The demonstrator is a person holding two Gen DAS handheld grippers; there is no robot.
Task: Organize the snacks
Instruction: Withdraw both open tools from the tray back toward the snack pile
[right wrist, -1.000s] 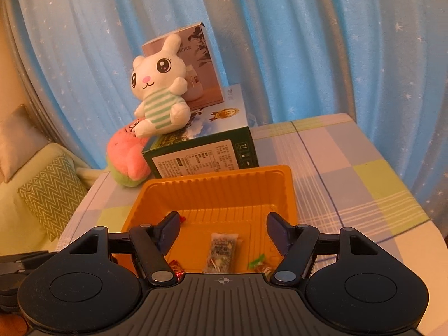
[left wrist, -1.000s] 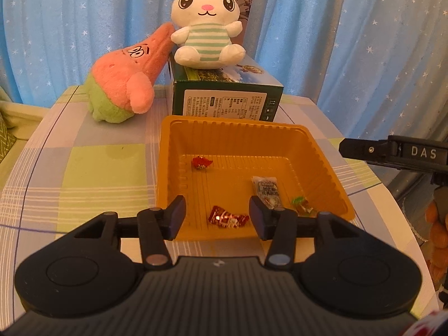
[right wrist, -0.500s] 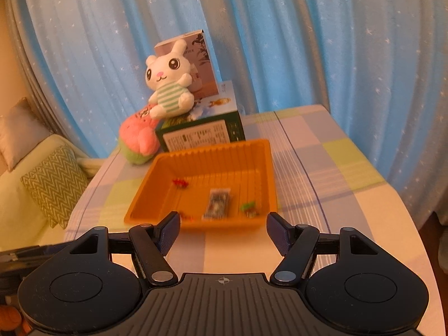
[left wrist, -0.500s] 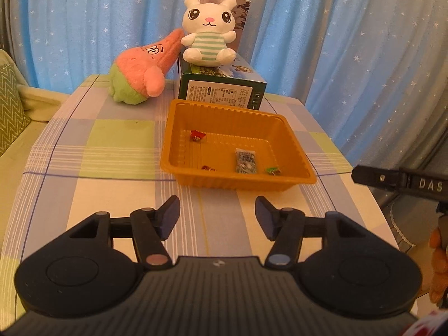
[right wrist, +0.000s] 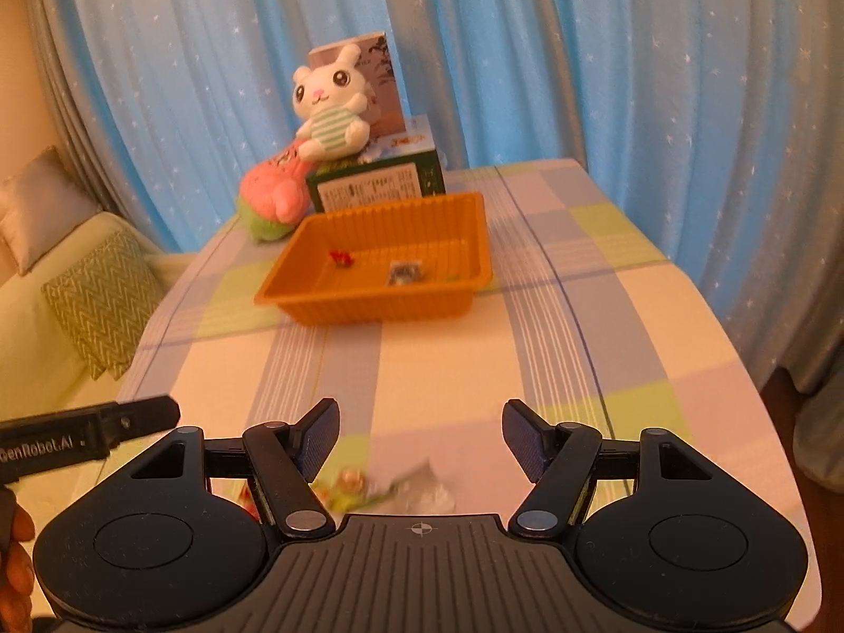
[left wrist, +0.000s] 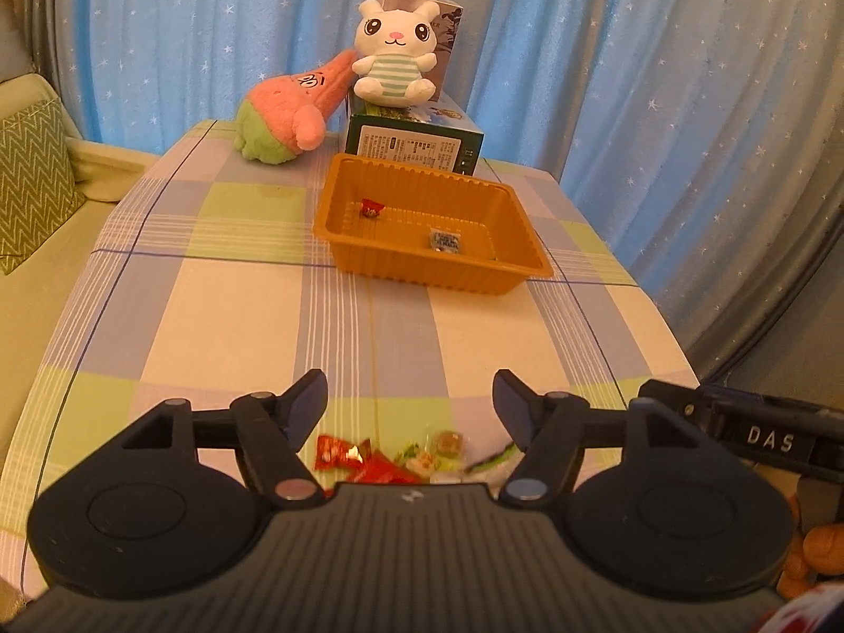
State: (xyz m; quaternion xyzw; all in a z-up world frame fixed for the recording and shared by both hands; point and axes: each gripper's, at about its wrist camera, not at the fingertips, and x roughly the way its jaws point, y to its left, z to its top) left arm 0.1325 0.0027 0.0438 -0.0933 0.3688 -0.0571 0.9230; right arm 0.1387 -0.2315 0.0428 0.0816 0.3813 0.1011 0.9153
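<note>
You are holding both grippers, left (left wrist: 410, 395) and right (right wrist: 420, 425), with jaws spread and empty, the loose snacks (left wrist: 390, 456) lying just below and between the left fingertips, nearer that hand, while the tray (left wrist: 369, 264) is sitting well ahead.

Left gripper (left wrist: 410, 401) level, pointing forward, low at near end of scene; jaws spread wide, nothing between fingers (left wrist: 308, 401). Right gripper (right wrist: 420, 430) same pose, jaws equally wide, empty. Both side by side, close: right gripper's side shows at right edge of left view, left gripper's side at left edge of right view. Bare fingertips of holding hand (right wrist: 16, 554) visible there.
</note>
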